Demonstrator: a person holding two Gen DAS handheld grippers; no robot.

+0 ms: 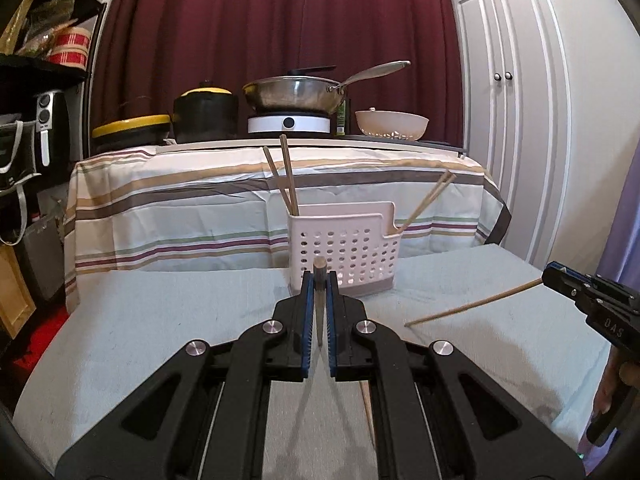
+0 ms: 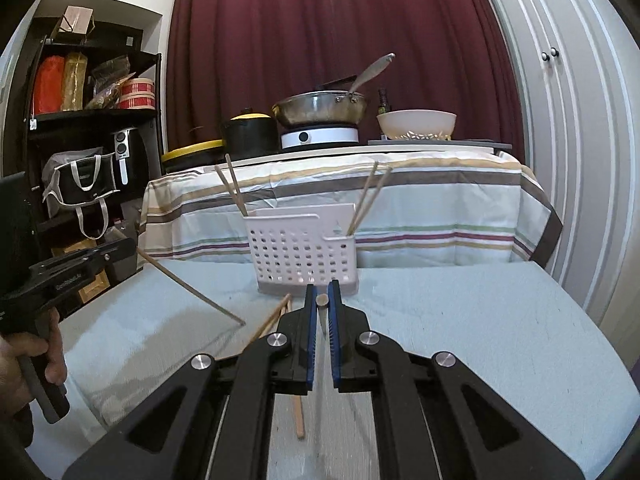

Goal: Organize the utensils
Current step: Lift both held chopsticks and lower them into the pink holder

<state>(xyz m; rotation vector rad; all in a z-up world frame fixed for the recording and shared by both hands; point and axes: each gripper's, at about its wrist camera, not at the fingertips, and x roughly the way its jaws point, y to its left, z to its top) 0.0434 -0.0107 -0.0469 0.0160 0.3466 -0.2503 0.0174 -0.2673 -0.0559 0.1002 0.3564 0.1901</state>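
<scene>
A white perforated utensil holder (image 1: 347, 254) stands on the pale blue table; it also shows in the right wrist view (image 2: 301, 254). It holds two chopsticks at its left (image 1: 287, 178) and two at its right (image 1: 430, 198). My left gripper (image 1: 319, 280) is shut on a wooden chopstick (image 1: 319, 276), held end-on just in front of the holder. My right gripper (image 2: 322, 302) is shut on another chopstick (image 2: 322, 301); that stick shows in the left wrist view (image 1: 476, 304), slanting down to the table. Loose chopsticks (image 2: 276, 318) lie on the table under my right gripper.
Behind the holder is a striped-cloth counter (image 1: 240, 184) with a wok (image 1: 296, 94), a black and yellow pot (image 1: 205, 114), an induction plate (image 1: 288, 124) and a white colander (image 1: 392, 123). Black shelves (image 2: 92, 120) stand at the left, white cupboard doors (image 1: 516, 120) at the right.
</scene>
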